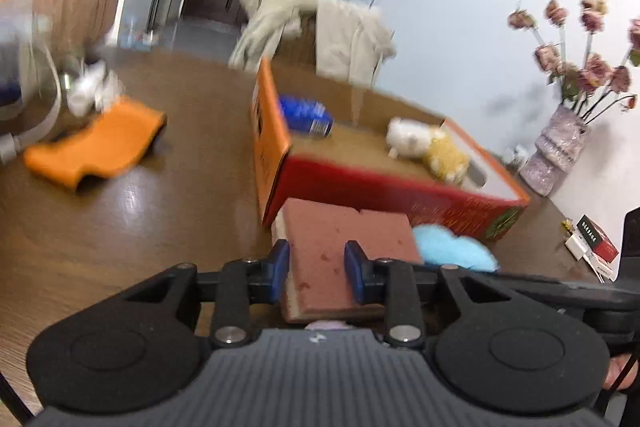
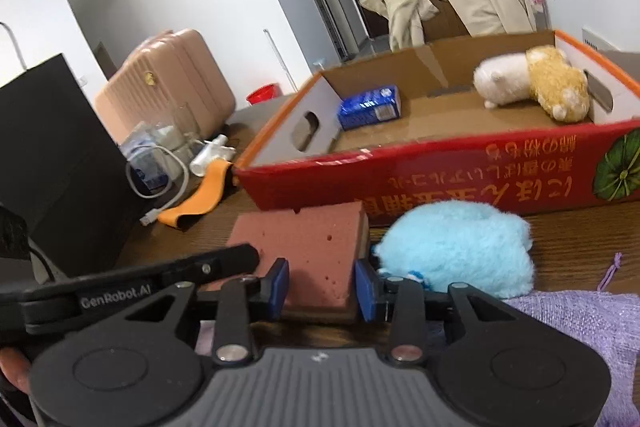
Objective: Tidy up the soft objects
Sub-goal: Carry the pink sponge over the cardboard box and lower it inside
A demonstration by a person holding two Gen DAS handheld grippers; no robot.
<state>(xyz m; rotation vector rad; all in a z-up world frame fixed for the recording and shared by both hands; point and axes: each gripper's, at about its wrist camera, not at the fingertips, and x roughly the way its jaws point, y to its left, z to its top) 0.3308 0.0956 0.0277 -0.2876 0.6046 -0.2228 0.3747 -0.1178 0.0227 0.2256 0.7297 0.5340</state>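
Observation:
A pink sponge block [image 1: 340,251] lies in front of the red cardboard box [image 1: 392,193]. My left gripper [image 1: 317,273] is shut on the sponge. My right gripper [image 2: 322,287] is also shut on the same sponge [image 2: 308,247]. A fluffy light-blue plush [image 2: 460,247] sits right of the sponge, touching my right finger; it also shows in the left wrist view [image 1: 452,247]. Inside the box [image 2: 440,179] lie a white plush [image 2: 502,79], a yellow plush [image 2: 558,87] and a blue packet [image 2: 370,107].
An orange cloth [image 1: 96,143] lies on the wooden table [image 1: 140,219] at the left, near a white cable [image 2: 160,187] and bottles. A purple mesh bag [image 2: 580,327] lies at the right. A black box [image 2: 52,167] stands left. A flower vase [image 1: 560,147] stands far right.

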